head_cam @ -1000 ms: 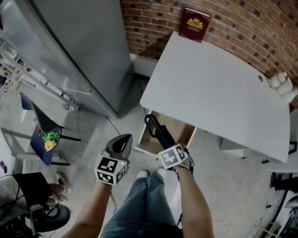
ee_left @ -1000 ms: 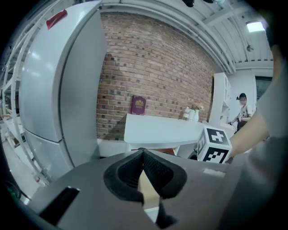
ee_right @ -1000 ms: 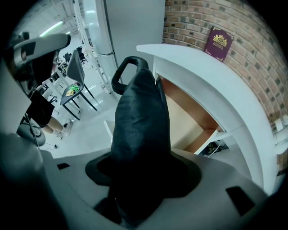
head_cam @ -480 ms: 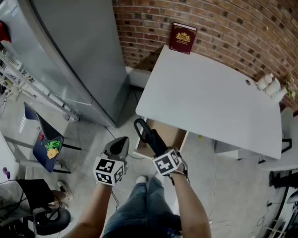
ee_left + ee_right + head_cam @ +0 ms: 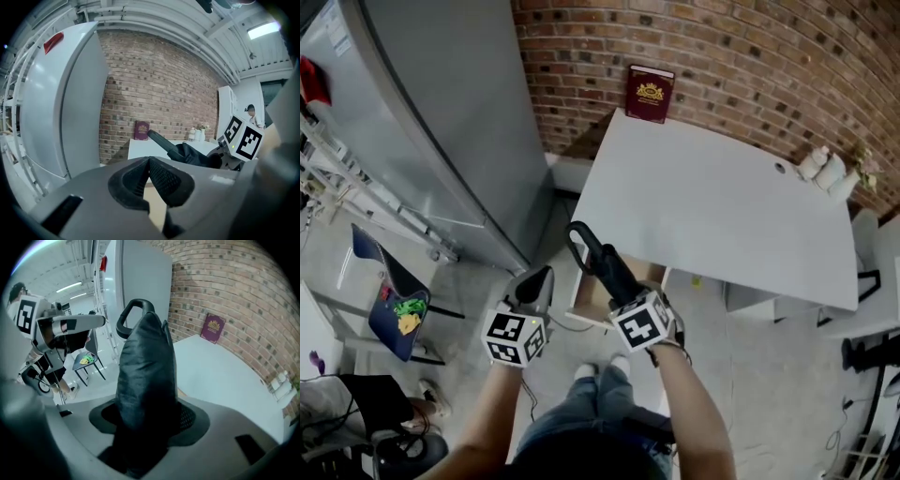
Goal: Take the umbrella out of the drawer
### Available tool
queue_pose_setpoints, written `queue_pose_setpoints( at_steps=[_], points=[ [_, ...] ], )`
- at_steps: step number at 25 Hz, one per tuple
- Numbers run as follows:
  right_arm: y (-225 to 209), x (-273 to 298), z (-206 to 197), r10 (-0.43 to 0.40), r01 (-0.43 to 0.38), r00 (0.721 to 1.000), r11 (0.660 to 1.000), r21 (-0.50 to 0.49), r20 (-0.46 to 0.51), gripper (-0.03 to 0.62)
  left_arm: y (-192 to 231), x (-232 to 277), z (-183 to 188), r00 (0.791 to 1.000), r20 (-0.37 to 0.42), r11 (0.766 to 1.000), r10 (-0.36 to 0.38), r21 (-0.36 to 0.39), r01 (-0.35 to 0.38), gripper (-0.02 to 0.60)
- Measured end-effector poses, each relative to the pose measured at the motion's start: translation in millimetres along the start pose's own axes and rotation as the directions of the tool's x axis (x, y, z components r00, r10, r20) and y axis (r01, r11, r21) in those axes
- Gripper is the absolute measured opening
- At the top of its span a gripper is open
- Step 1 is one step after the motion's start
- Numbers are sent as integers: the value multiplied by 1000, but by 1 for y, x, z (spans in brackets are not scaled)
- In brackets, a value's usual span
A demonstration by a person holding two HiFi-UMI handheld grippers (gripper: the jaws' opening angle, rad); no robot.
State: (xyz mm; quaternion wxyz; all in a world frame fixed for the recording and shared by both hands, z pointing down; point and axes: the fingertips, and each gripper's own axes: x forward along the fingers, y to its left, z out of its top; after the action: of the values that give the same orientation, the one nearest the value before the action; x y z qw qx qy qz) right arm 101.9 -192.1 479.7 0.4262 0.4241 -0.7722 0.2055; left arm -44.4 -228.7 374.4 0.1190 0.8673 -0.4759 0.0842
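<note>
Brick wall (image 5: 750,56) backs a white table (image 5: 712,206) (grey cabinet (image 5: 450,122) beside), concrete floor (image 5: 483,281) below.

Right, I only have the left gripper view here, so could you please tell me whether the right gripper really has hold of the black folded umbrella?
Observer: Yes. In the right gripper view the right gripper is shut on the black folded umbrella, whose fabric fills the gap between its fingers.
Operator: Thank you. Is the drawer open?
Observer: Yes. The head view shows the wooden drawer pulled out below the white table, with the umbrella slanting over it; its lower end is hidden behind the gripper.
</note>
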Motion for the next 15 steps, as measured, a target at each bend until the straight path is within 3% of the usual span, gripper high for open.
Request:
queue_pose_setpoints(
  at_steps=[8, 15],
  points=[
    [-12, -53, 41, -53, 43, 988, 997, 72, 147, 249, 2, -8, 44, 996, 90, 1000, 0, 23, -2, -3],
    [-32, -111, 65, -143, 101, 937, 985, 143, 319, 249, -6, -12, 83, 984, 173, 998, -28, 62, 18, -4]
  ],
)
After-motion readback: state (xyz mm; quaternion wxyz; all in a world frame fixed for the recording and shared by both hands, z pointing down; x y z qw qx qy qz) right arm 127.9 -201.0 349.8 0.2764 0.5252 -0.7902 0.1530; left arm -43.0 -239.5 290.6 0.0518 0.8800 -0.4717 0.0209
